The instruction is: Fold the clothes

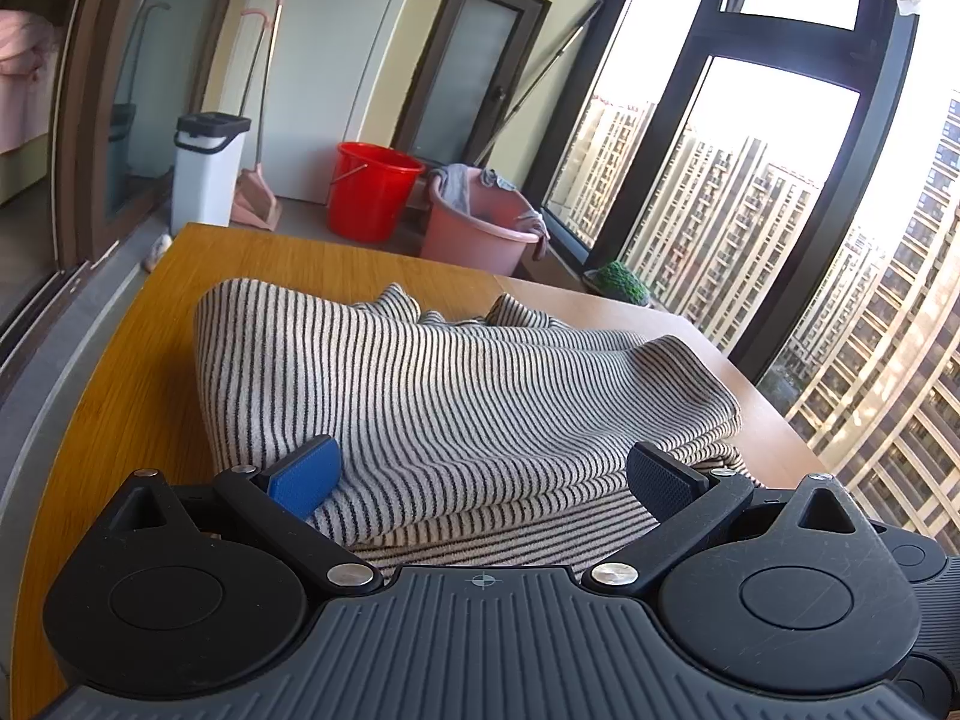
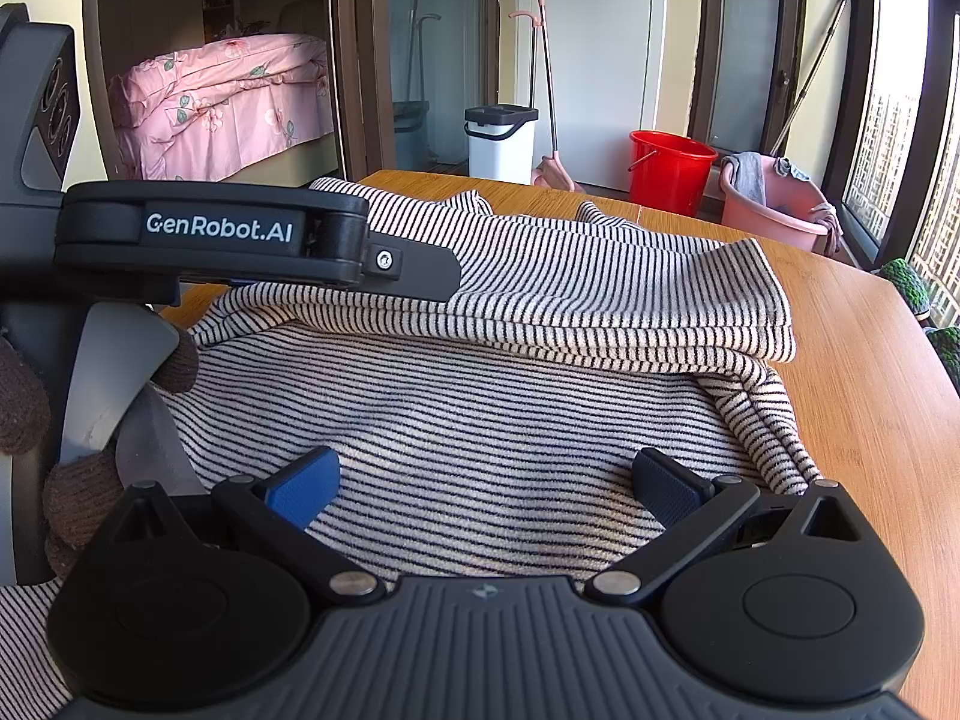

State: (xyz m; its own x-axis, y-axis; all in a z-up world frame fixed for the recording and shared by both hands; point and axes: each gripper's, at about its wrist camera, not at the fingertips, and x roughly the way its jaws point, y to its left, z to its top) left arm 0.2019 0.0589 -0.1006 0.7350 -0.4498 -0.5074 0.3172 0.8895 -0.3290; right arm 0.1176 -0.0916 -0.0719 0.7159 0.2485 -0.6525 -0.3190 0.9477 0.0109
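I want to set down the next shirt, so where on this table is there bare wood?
Bare wooden table lies right of the striped garment, toward the window, with a strip behind it near the red bucket. The near middle is crowded by garment and both tongs.

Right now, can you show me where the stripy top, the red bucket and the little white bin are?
stripy top (image 2: 540, 420), right wrist view, flat middle of the cloth.
red bucket (image 1: 372, 195), left wrist view, its front wall.
white bin (image 2: 501, 150), right wrist view, its white front side.
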